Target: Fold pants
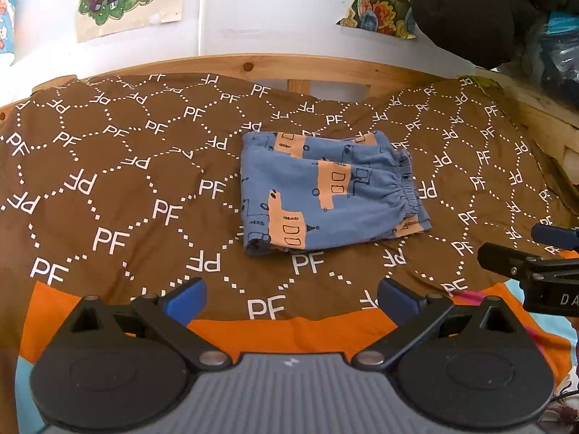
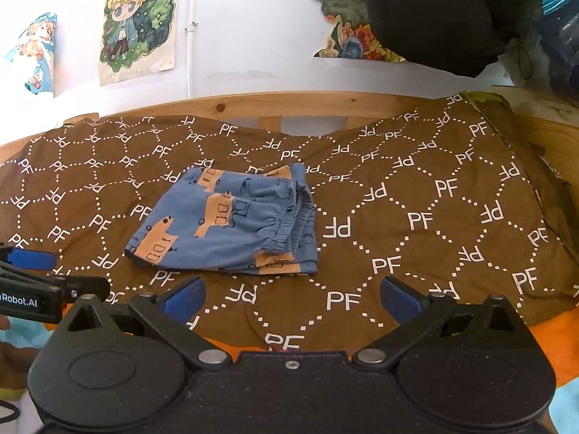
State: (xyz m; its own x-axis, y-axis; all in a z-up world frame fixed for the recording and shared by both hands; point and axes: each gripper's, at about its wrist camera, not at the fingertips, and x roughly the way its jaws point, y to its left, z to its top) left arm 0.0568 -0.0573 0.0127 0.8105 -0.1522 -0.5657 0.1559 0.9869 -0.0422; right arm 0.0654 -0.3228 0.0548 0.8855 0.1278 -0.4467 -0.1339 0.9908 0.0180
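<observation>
Beyond both spread fingers (image 1: 182, 298) — folded pants (image 1: 331, 191).

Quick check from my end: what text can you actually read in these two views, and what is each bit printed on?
"PF": repeated in white all over the brown cover, some copies mirrored or upside down.
"DA": on the right gripper body, cut off by the frame edge.
"Robot.AI": on the left gripper body, its start cut off.
Posters: drawings only, no readable words.
Pants: printed shapes, no lettering.
</observation>
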